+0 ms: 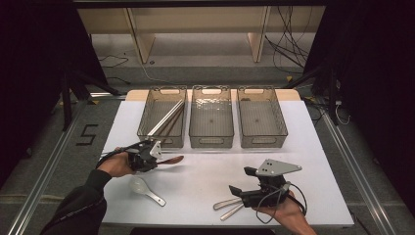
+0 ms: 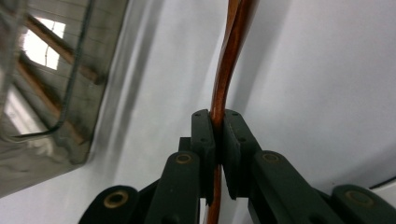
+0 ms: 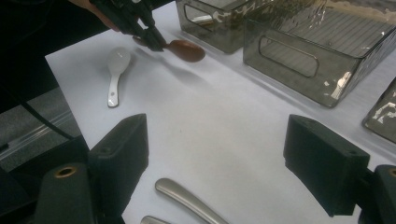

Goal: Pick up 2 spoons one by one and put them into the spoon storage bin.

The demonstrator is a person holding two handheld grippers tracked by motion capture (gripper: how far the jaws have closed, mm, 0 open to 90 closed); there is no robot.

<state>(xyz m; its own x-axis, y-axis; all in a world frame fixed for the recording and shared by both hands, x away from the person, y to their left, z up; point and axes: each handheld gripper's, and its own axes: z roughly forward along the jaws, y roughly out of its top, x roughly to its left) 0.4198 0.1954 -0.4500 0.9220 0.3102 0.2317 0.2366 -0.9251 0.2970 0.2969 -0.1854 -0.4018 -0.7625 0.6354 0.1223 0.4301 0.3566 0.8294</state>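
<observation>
wooden spoon (image 1: 172,159), bowl pointing right, level

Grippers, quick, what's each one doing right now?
Left gripper: shut on the wooden spoon.
Right gripper: open, holding nothing.

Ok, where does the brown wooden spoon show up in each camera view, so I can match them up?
High view: the wooden spoon lies left of centre, pinched by the left gripper.
Left gripper view: its handle runs up from between the shut jaws.
Right gripper view: its bowl sits top centre-left.
Shared landmark: the smoky bin beside it.
</observation>
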